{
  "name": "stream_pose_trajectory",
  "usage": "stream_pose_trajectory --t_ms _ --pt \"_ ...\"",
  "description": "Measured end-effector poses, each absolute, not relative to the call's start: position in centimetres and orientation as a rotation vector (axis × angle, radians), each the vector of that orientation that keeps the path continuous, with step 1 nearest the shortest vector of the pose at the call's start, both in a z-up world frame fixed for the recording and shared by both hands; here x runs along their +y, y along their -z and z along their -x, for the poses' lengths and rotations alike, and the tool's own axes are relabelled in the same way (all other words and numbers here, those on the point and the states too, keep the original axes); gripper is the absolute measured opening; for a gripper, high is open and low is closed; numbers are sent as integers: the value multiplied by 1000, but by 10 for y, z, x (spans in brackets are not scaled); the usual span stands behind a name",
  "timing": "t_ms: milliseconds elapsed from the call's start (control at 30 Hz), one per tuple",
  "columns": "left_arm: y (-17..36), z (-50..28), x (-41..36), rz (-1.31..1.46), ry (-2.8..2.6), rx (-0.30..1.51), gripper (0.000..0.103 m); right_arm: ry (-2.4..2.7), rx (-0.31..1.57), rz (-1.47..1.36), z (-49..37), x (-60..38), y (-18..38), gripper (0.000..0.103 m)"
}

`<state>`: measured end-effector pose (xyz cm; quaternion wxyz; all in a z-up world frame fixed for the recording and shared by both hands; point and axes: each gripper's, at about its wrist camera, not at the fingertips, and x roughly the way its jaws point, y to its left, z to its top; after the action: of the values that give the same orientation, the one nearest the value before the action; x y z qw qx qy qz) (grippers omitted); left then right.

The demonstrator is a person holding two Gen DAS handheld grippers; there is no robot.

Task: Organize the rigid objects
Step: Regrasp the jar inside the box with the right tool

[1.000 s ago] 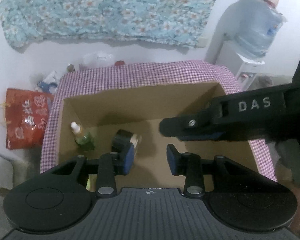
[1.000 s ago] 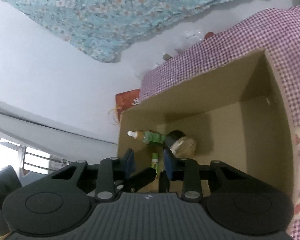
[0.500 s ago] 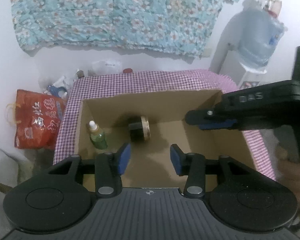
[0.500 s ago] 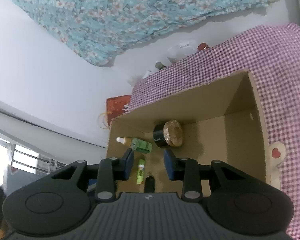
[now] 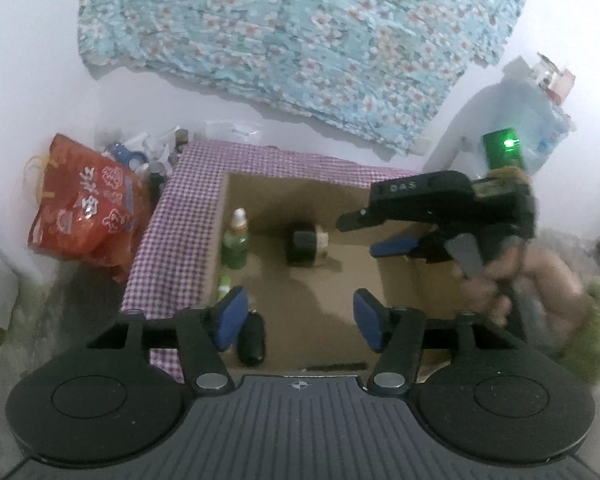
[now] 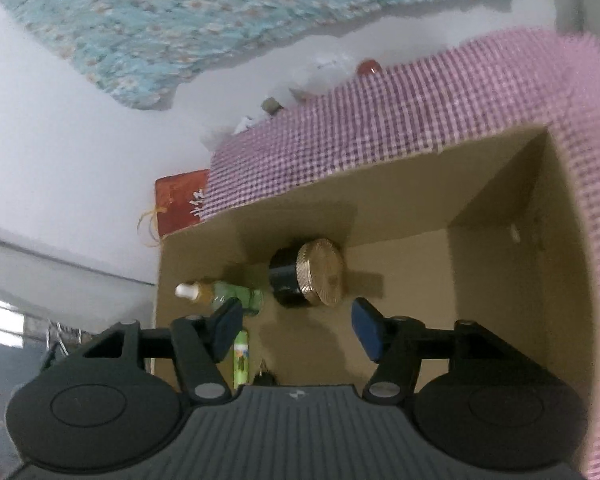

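1. Left claw [image 5: 296, 318]: jaws apart, just been opening, nothing btwn pads. Hangs over near part of cardboard box [image 5: 396, 280], pointing down into it.
2. Right claw [image 6: 296, 330]: jaws apart, just been opening, nothing btwn pads. Also over the box [image 6: 500, 216]; seen in left wrist view [image 5: 374, 236] at box's right wall, a hand [image 5: 512, 280] gripping its handle.
3. Black jar w/ gold lid [image 6: 306, 272]: on its side on box floor, just ahead of right claw, abt centred on the gap; ahead of left claw [image 5: 306, 244], well apart.
4. Green bottle, white cap [image 5: 235, 238]: by box's left wall, ahead-left of left claw. In right wrist view [image 6: 220, 294] just beyond left finger, partly behind it.
5. Small green tube [image 6: 241, 358]: on floor under right claw's left finger.
6. Black oval item [image 5: 252, 338]: on floor, just beside left claw's left pad; kind unclear.
7. Checked cloth [image 5: 172, 240]: beneath box, shows around its far and side edges.
8. Red bag [image 5: 84, 208]: far left of left claw, outside box.
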<state>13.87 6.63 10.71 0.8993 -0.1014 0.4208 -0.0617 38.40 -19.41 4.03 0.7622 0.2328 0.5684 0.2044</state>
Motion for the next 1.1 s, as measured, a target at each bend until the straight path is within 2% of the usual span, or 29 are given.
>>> stream_pose_trajectory --t_ms 200,300,533,600,667,933,1100 --pt "-103 -126 89 242 145 858 70 -383 1294 -605 -409 -183 5 63" --pt "-102 -124 98 240 130 848 70 -376 1304 -581 -411 -171 16 63" --pt "-97 -123 115 278 120 846 70 -407 1260 -280 -404 -122 11 68" --pt "-95 -122 117 287 124 847 71 -398 1250 -192 -401 -111 10 66" --pt "-94 -120 120 296 126 846 70 -381 1241 -120 -398 -103 10 58" --pt "-92 -114 130 331 131 839 70 -339 1189 253 -383 -63 2 47" --pt "-93 -110 134 353 128 830 71 -332 1139 441 -372 -30 3 47"
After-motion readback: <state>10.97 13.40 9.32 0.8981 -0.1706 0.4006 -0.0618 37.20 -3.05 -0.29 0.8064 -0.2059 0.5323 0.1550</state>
